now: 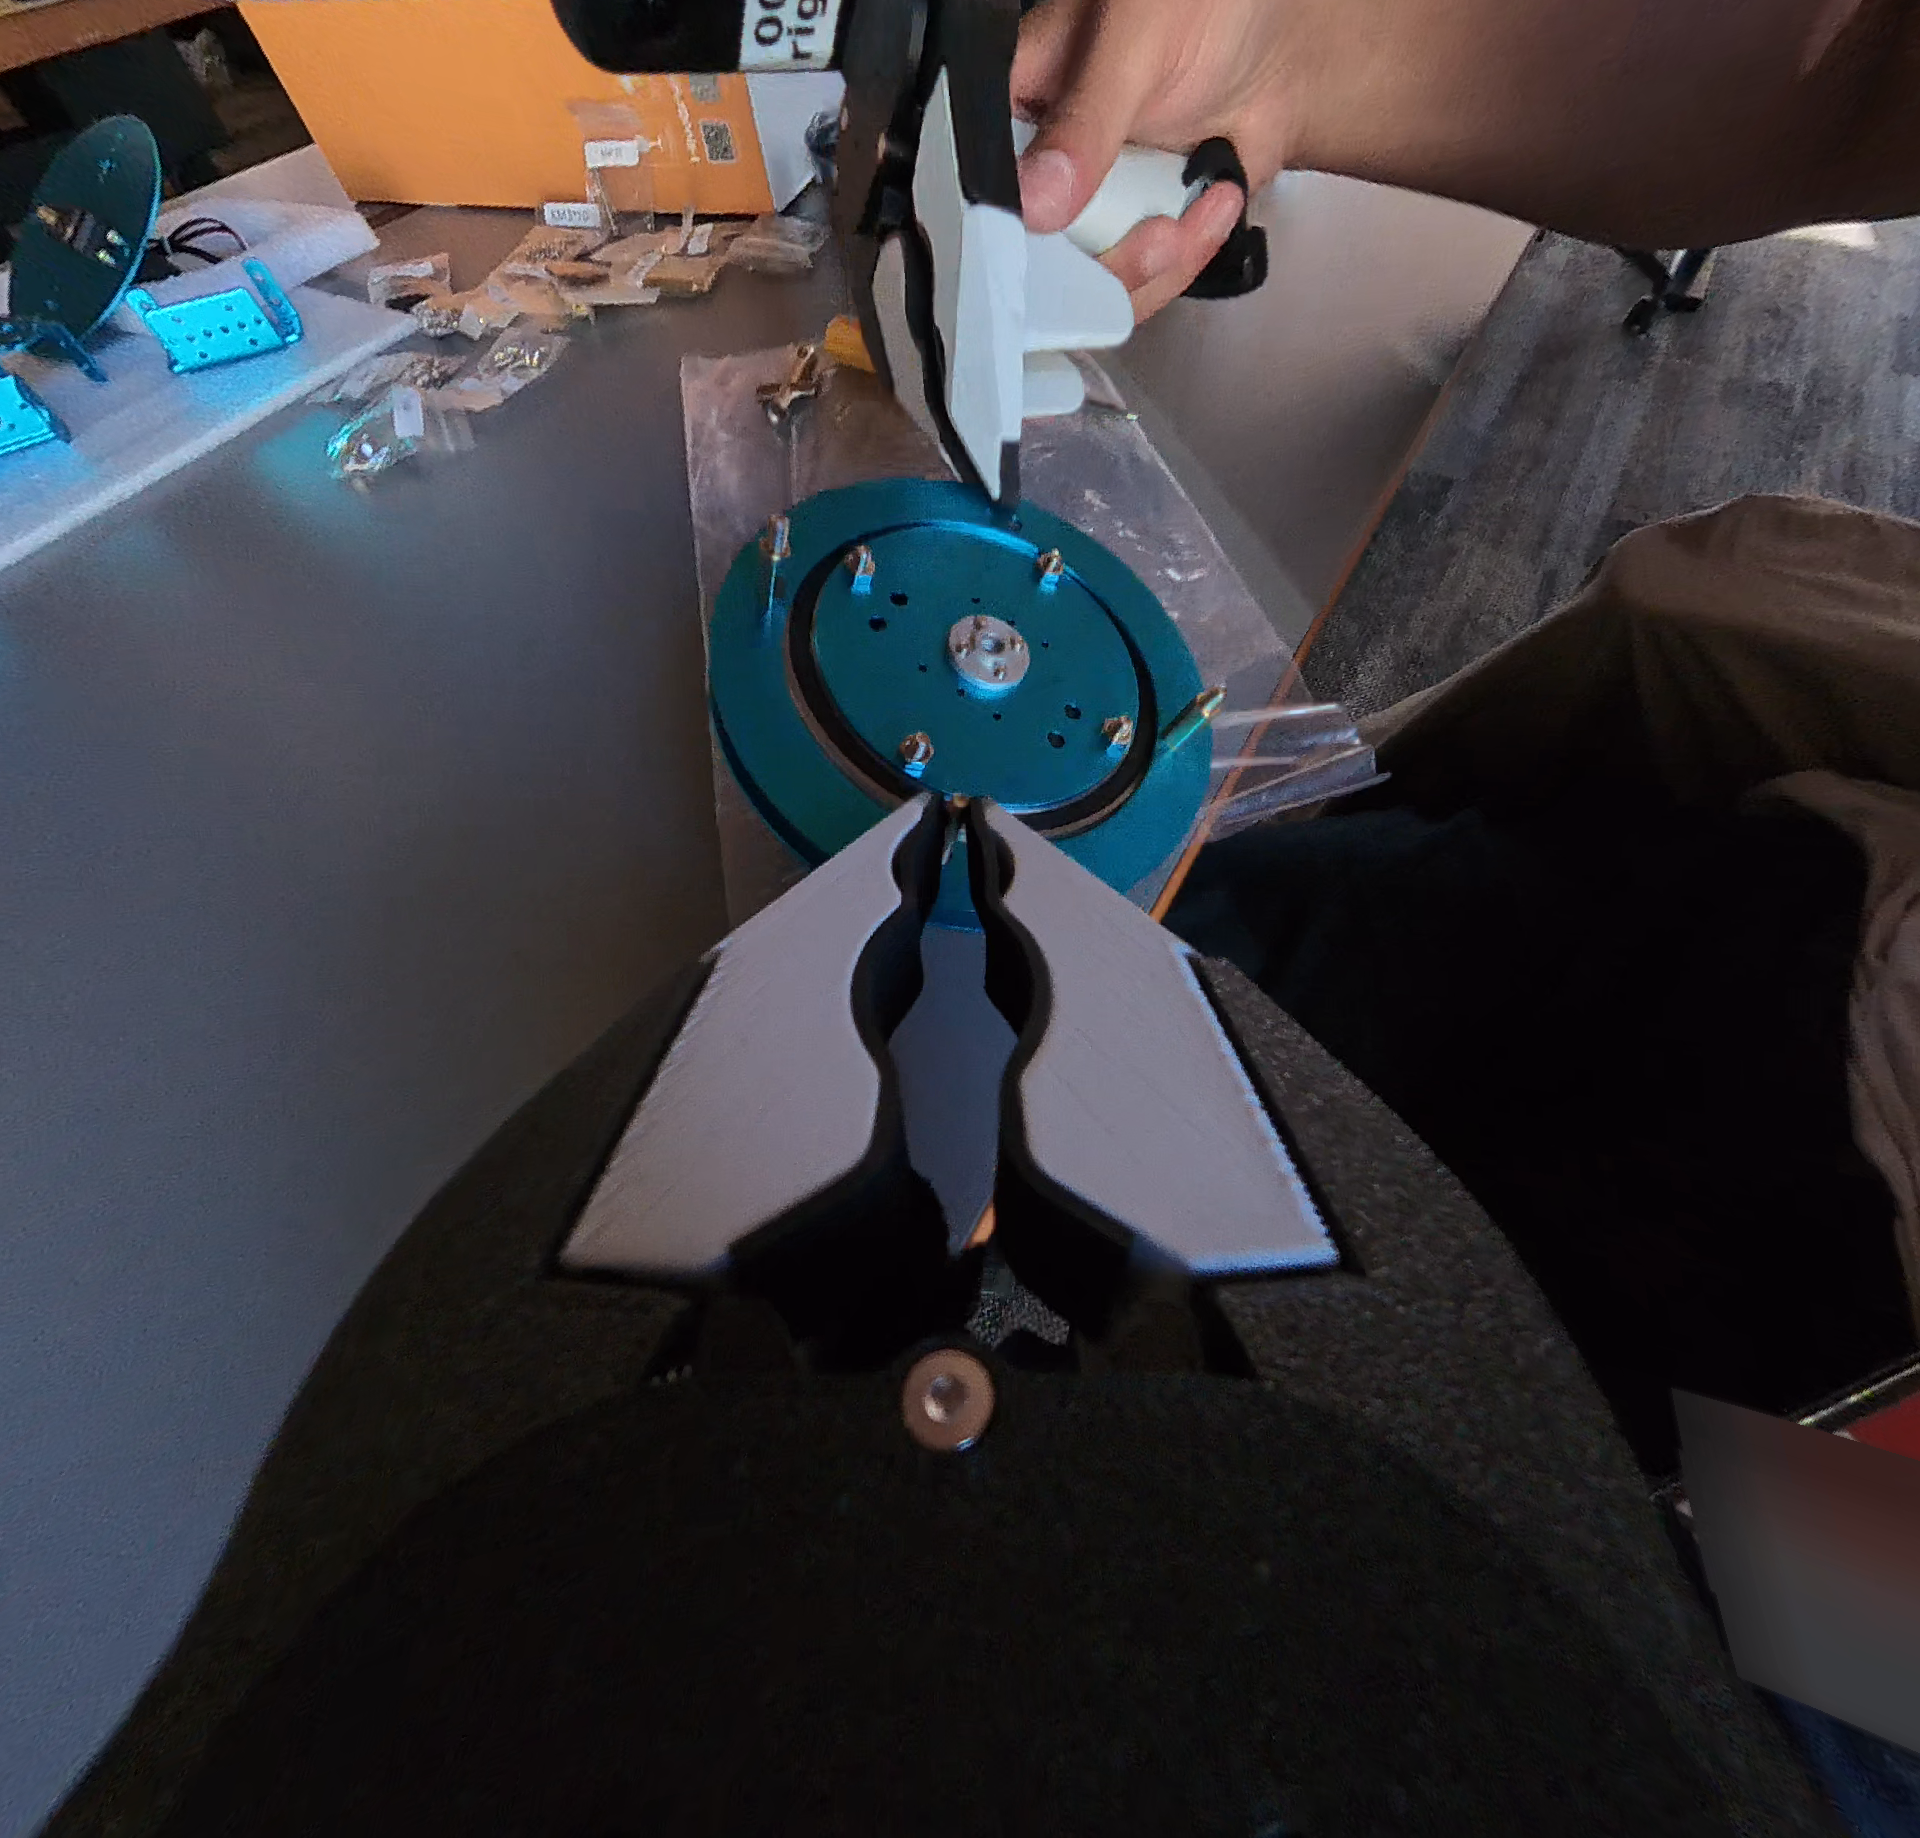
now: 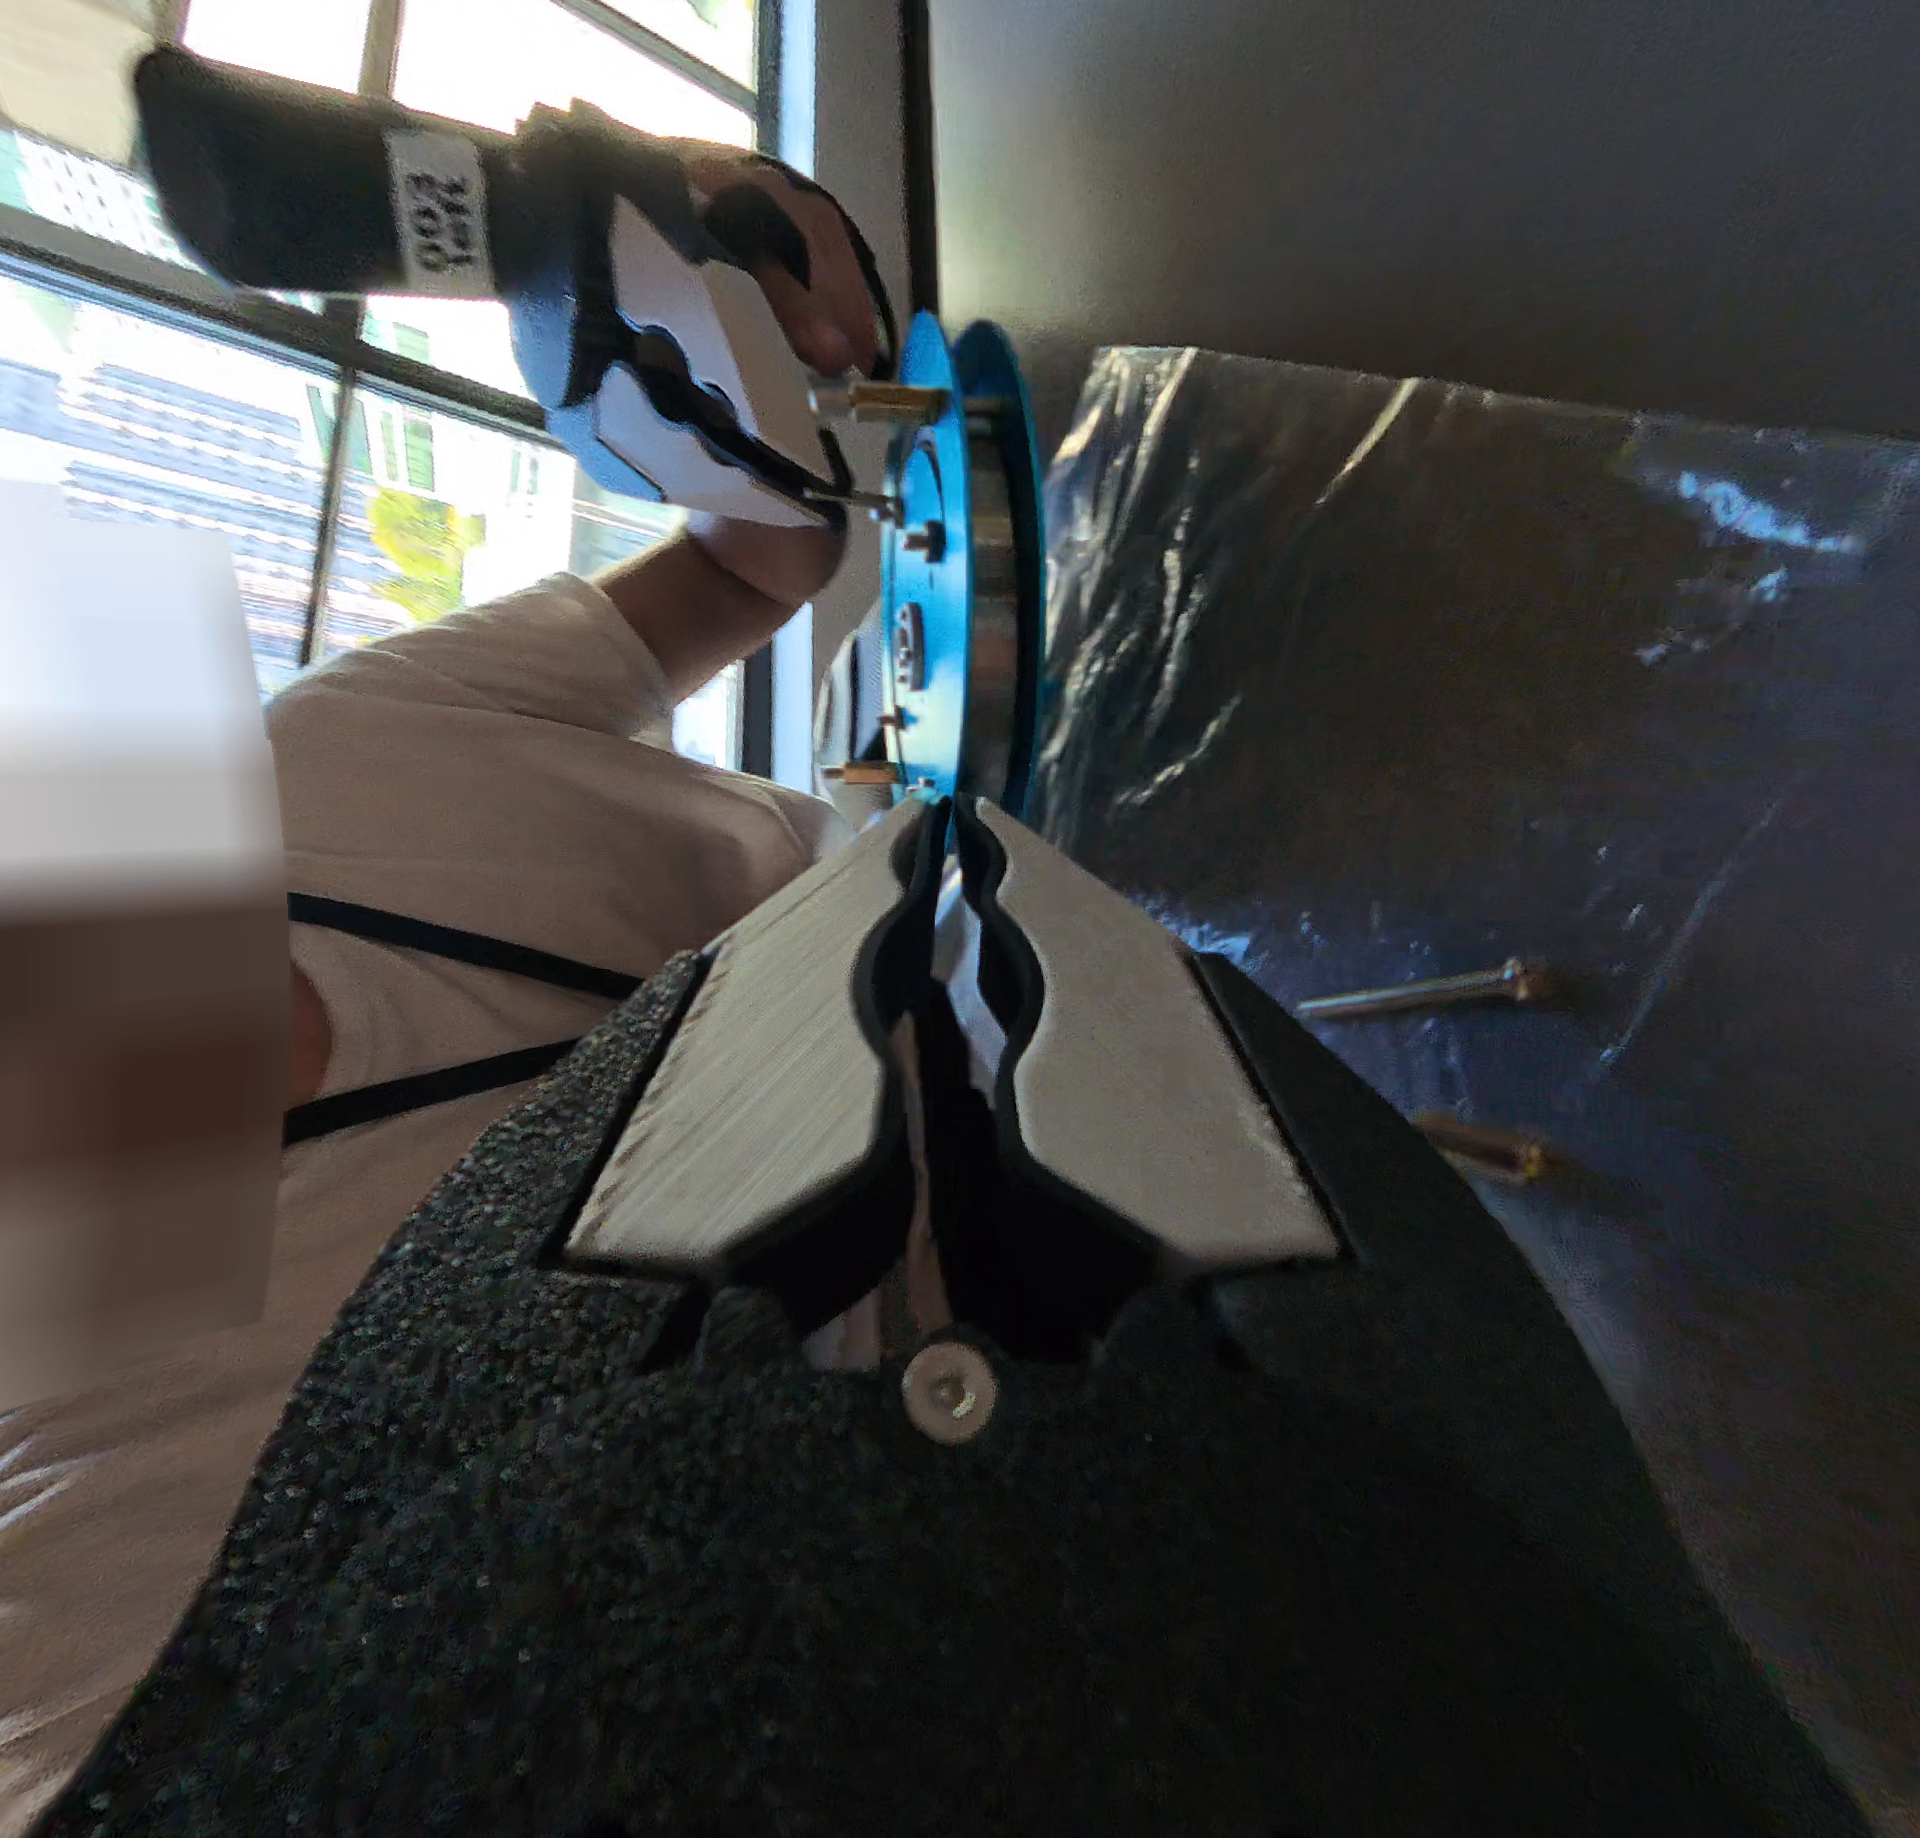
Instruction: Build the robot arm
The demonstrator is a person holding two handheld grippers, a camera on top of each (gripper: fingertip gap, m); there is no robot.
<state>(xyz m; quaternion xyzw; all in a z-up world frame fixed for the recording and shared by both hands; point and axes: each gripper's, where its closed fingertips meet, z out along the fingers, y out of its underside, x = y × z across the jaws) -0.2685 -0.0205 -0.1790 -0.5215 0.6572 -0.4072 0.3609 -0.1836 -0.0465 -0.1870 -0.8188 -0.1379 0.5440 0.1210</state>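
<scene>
A round blue metal disc assembly (image 1: 748, 666) with a silver hub (image 1: 987, 650) and several brass standoffs (image 1: 1205, 702) lies on a clear plastic sheet (image 1: 748, 417). My left gripper (image 1: 951, 806) is shut at the disc's near edge, on a small metal screw (image 2: 871, 506) that stands at the disc face. The left gripper also shows in the right wrist view (image 2: 831, 510). My right gripper (image 2: 948, 801) is shut, its tips against the disc's (image 2: 928, 469) far rim. In the left wrist view the right gripper (image 1: 1003, 489) points down onto that rim, held by a hand (image 1: 1143, 126).
An orange box (image 1: 499, 95), bags of small hardware (image 1: 540, 282), blue brackets (image 1: 218, 318) and a dark round plate (image 1: 88, 230) lie at the far left. Two loose screws (image 2: 1423, 988) rest on the plastic. The table edge (image 1: 1351, 583) runs close on the right. Some 10 cm of space lies between my two pairs of fingers.
</scene>
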